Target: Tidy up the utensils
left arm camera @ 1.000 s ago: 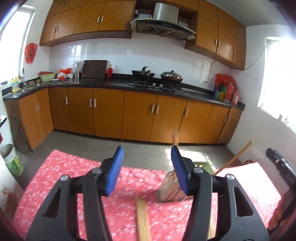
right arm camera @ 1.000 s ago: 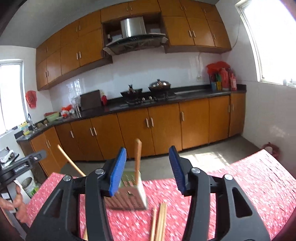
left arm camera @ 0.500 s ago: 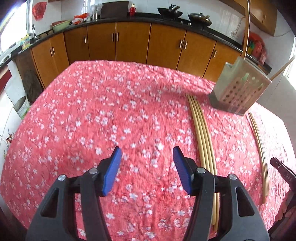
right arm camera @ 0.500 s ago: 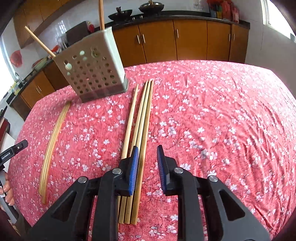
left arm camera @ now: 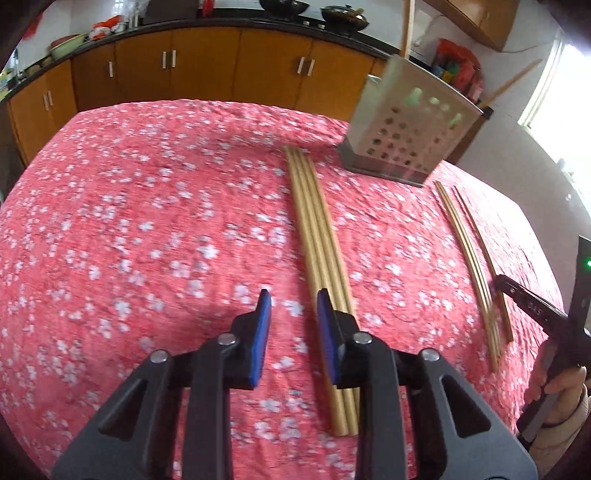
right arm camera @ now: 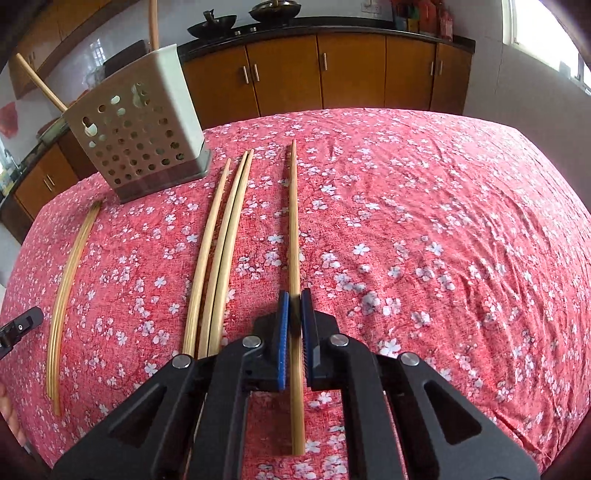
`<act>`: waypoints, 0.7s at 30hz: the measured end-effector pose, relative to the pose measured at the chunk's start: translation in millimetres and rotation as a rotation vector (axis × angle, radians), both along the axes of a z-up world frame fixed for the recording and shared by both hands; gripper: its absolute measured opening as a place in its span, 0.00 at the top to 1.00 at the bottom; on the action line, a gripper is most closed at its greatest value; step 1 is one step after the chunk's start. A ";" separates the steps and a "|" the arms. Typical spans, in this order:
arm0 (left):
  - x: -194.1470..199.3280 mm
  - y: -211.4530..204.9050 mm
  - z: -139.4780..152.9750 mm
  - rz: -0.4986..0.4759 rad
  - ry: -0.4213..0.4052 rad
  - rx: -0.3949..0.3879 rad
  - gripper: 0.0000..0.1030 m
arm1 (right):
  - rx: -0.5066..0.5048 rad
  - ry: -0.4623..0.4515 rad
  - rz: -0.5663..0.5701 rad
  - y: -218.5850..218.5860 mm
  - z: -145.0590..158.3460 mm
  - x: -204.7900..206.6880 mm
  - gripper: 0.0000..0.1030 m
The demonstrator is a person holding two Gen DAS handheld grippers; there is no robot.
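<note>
A perforated utensil holder stands at the far side of the red floral tablecloth with chopsticks in it. My right gripper is shut on one wooden chopstick, set apart from three chopsticks to its left. Another bundle lies far left. My left gripper is open, just left of a chopstick bundle; its right finger lies over the bundle's edge. A second group lies to the right.
The table is covered in red cloth and drops off on all sides. Kitchen cabinets and a stove with pans stand behind. The other hand-held gripper shows at the right edge of the left wrist view.
Both grippers tilted down from the kitchen view to the table. The right gripper closed on one chopstick and drew it right of the others. The left gripper narrowed and came down beside its bundle.
</note>
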State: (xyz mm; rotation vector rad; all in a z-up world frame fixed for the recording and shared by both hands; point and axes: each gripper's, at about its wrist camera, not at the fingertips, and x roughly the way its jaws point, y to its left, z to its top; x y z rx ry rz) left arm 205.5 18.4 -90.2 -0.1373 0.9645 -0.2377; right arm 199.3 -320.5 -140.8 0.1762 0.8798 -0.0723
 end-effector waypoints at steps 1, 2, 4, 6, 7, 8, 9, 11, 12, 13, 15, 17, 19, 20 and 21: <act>-1.4 -5.5 -0.3 -0.011 -0.002 0.012 0.77 | -0.008 -0.001 0.002 0.6 0.0 -0.2 0.93; 0.7 -8.0 -0.9 -0.016 0.000 0.016 0.79 | -0.012 -0.002 0.003 0.2 0.2 -0.6 0.93; 1.7 -13.5 -2.8 -0.026 0.009 0.036 0.83 | -0.012 -0.003 0.002 -0.3 1.1 -3.0 0.93; 2.1 -16.0 -4.5 -0.028 0.013 0.043 0.84 | -0.011 -0.003 0.005 -0.4 1.1 -2.1 0.93; 3.4 -16.8 -5.0 -0.027 0.014 0.049 0.84 | -0.012 -0.003 0.006 -0.2 1.1 -1.8 0.93; 4.0 -17.1 -5.2 -0.027 0.015 0.054 0.84 | -0.014 -0.002 0.006 0.3 1.1 -1.2 0.93; 4.5 -17.2 -5.5 -0.025 0.015 0.055 0.84 | -0.017 -0.003 0.007 1.1 0.8 -1.0 0.93; 6.6 -17.6 -6.8 -0.020 0.022 0.067 0.85 | -0.023 -0.001 0.010 -0.4 4.2 2.6 0.93; 7.0 -18.1 -6.9 -0.016 0.015 0.078 0.86 | -0.029 -0.002 0.012 0.7 4.3 1.5 0.93; 7.4 -18.5 -7.2 -0.014 0.011 0.089 0.87 | -0.032 -0.003 0.015 1.2 4.6 -1.6 0.92; 10.0 -17.8 -7.5 0.002 0.005 0.111 0.91 | -0.023 -0.006 0.023 2.5 4.3 -1.7 0.92; 16.7 -13.1 -8.3 0.028 0.003 0.121 0.91 | -0.024 -0.012 0.028 4.7 3.4 -2.6 0.92; 25.8 0.3 -8.5 0.072 -0.001 0.132 0.91 | -0.034 -0.018 0.035 4.5 3.0 -1.6 0.92; 29.6 8.0 -8.7 0.091 -0.002 0.133 0.91 | -0.041 -0.020 0.031 2.2 3.3 -0.9 0.92; 32.4 14.5 -9.0 0.107 -0.005 0.134 0.91 | -0.054 -0.023 0.015 -1.5 3.3 0.2 0.92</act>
